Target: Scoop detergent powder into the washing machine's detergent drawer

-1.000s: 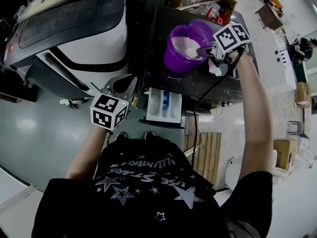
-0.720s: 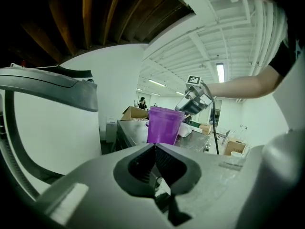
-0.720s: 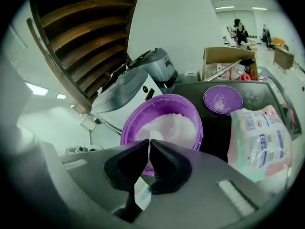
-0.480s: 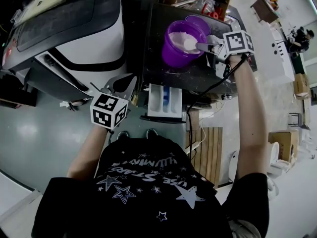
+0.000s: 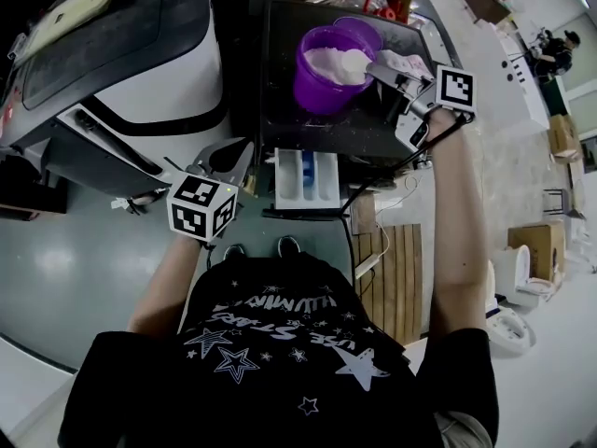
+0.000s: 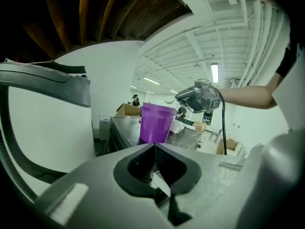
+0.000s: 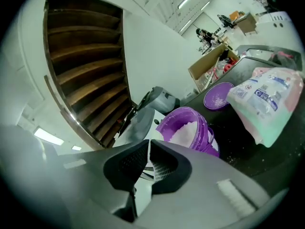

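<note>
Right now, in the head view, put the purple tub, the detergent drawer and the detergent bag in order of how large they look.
From largest to smallest:
1. purple tub, clearly the largest.
2. detergent drawer, somewhat smaller.
3. detergent bag, the smallest, though it is only partly in view, so its rank is less sure.

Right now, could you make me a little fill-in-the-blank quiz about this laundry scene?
The tub of white powder is ____ in colour.
The detergent drawer below it stands ____.
The left tongs are shut and hold ____.
The right tongs, at the tub's rim, grip a ____.
Missing words: purple; open; nothing; spoon.
</note>
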Demonstrator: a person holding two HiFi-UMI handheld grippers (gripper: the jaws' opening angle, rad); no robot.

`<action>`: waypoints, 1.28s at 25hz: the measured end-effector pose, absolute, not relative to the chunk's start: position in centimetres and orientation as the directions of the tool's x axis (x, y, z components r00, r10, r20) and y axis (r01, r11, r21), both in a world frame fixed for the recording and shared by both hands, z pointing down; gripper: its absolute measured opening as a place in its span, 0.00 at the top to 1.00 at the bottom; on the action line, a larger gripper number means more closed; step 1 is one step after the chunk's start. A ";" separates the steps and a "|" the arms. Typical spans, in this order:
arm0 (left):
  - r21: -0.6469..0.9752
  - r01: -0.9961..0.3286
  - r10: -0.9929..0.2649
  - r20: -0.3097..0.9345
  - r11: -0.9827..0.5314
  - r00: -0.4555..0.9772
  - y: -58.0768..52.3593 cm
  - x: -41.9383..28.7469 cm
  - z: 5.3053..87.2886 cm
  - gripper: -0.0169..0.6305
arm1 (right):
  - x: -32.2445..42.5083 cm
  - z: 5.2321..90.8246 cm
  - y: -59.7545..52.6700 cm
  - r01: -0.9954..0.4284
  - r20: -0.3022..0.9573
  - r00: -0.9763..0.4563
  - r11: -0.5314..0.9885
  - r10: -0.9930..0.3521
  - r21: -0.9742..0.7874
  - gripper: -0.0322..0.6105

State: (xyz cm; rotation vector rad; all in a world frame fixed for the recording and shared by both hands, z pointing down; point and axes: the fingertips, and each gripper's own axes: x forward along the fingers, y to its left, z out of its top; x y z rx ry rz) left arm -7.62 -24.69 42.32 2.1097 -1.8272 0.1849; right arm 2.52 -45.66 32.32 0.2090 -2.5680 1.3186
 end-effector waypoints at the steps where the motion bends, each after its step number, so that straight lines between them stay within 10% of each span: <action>1: 0.172 -0.978 -0.933 0.318 -0.119 0.169 -24.7 -7.4 42.4 0.97 | 2.7 32.0 -45.3 -0.221 0.255 -0.967 0.572 -0.020 -0.790 0.89; 19: 0.215 -0.965 -0.882 0.413 -0.147 0.226 -23.0 -5.9 46.7 0.97 | 6.1 37.5 -35.4 -0.042 0.066 -0.997 0.407 0.045 -0.912 0.89; 32: 0.229 -0.966 -0.853 0.474 -0.122 0.221 -21.5 -6.1 49.6 0.97 | 5.2 47.7 -30.6 -0.270 0.379 -0.918 0.512 0.120 -0.816 0.89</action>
